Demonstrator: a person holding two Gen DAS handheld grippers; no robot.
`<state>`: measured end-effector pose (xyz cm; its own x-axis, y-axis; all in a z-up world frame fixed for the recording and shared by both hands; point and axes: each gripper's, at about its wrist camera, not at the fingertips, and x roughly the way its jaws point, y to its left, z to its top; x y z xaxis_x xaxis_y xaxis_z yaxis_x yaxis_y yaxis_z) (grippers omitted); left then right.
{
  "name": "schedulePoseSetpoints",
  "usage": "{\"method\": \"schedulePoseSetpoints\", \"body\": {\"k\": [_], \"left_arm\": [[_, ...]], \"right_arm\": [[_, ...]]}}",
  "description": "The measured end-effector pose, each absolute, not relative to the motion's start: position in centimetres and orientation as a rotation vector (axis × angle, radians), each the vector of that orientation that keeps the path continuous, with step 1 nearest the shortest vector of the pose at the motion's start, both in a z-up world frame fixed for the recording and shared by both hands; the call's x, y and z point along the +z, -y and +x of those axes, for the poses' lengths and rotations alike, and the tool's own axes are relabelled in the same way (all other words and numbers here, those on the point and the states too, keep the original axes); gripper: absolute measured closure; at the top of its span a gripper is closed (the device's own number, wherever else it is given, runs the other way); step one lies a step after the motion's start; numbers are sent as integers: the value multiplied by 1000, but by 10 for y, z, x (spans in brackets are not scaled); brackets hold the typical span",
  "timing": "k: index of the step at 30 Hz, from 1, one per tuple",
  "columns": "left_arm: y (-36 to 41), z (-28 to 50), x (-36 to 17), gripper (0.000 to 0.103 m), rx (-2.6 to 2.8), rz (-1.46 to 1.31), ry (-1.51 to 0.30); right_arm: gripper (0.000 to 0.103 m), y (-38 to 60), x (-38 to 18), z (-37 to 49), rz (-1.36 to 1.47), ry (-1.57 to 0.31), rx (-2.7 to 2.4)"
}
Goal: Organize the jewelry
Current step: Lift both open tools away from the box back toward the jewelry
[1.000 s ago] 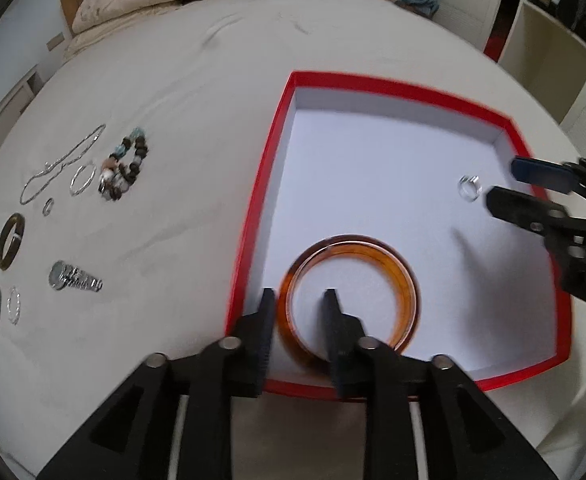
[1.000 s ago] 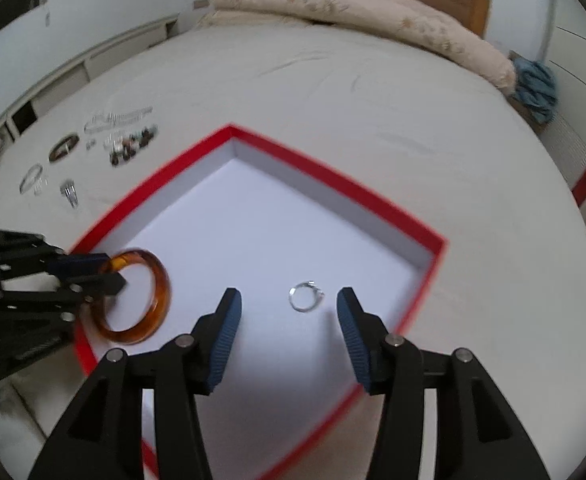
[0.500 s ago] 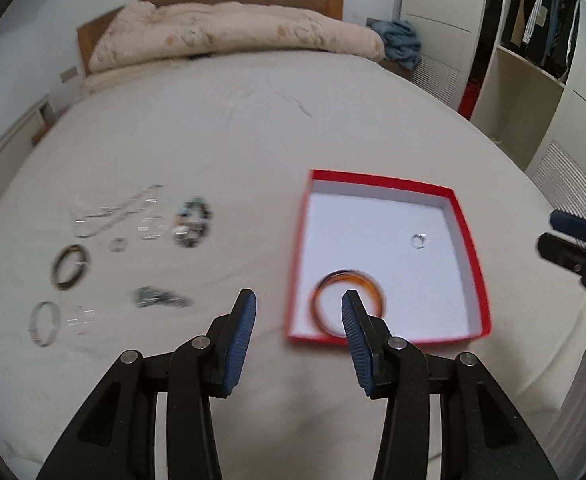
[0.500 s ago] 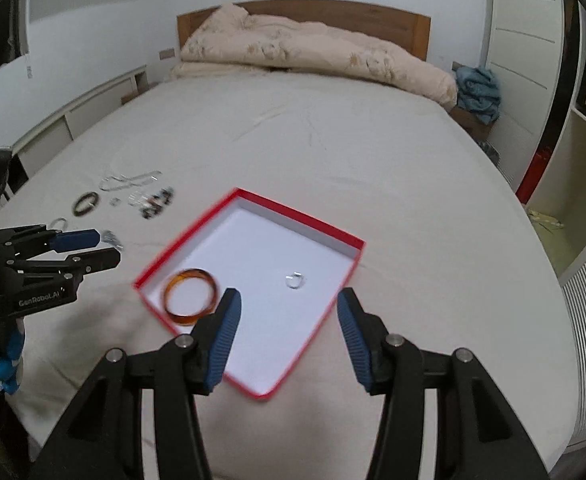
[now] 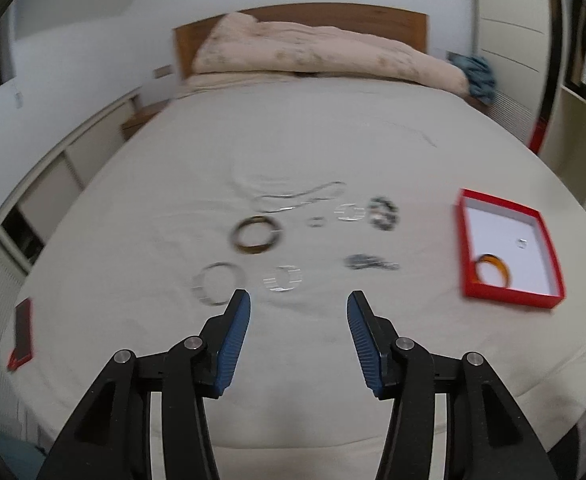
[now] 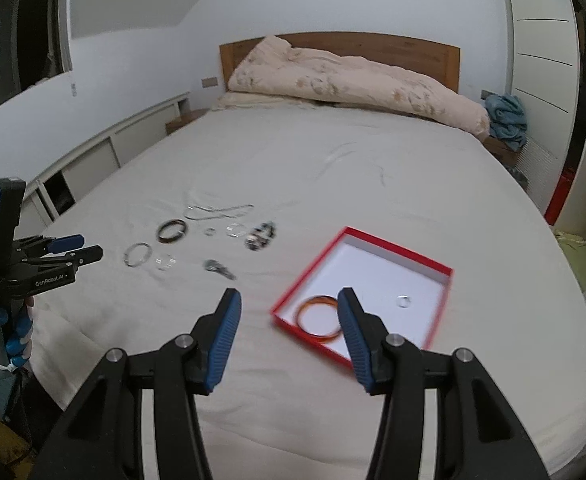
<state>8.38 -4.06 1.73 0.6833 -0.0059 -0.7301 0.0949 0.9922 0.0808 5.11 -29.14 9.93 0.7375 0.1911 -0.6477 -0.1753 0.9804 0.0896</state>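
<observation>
Open room: the bed (image 6: 333,184) is a wide, bare sheet beyond the jewelry, up to the folded duvet (image 6: 357,80) at the headboard.
Edges: the red tray (image 6: 377,248) lies near the bed's right side; a small red-edged card (image 5: 23,334) lies at the left edge.
Tray contents: amber bangle (image 6: 319,316) in the near corner, small ring (image 6: 404,301) apart from it.
Loose jewelry: chain (image 5: 297,198), dark bangle (image 5: 257,236), silver bangle (image 5: 217,284), beaded bracelet (image 5: 383,214) and smaller pieces lie left of the tray, well apart from it.
Hard to read: motion blur smears the small pieces in the left wrist view.
Left gripper (image 5: 297,334): above the sheet, pointing down at the loose pieces; jaws have just been opening, nothing between them.
Right gripper (image 6: 287,334): raised, jaws apart and empty, tray beyond them.
</observation>
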Motion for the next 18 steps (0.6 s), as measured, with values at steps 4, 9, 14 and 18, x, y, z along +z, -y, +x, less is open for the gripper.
{"method": "schedulePoseSetpoints", "body": {"k": [4,9,14,18], "left_arm": [[-14,78,16,53,16,78,-810],[-54,76,6,53,70,57,-820],[-82,85,-14,53,96,31,-846],[-95,95,-31,53,100,14,-858]], "right_arm": [[55,262,97,49,36,-712,227],[55,223,87,57,27,-728,267],[56,196,68,70,45,-761,302],[60,175,47,84,47,-805,330]]}}
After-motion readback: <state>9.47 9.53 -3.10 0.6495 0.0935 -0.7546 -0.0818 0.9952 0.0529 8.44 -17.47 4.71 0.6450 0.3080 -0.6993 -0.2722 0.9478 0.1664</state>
